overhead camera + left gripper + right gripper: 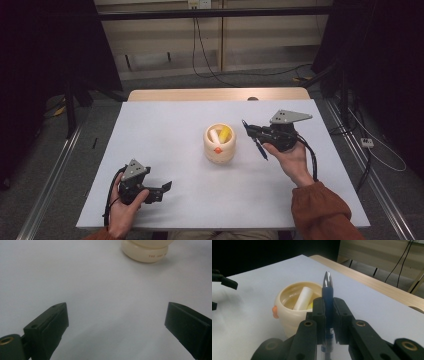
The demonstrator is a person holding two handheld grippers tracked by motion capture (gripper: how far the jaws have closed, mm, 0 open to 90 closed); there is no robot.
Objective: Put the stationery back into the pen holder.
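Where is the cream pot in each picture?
High view: the cream pot sits mid-table, left of the right claw.
Left gripper view: its base shows at the top edge.
Right gripper view: left of centre, behind the pen.
Shared landmark: the white table.

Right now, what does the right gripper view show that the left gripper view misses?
Right gripper view alone: the right gripper clamped on a blue pen, plus a white stick inside the cream pot. Left gripper view alone: the left gripper, jaws wide apart over bare table, and red lettering on the pot's base. Both share pot and table.
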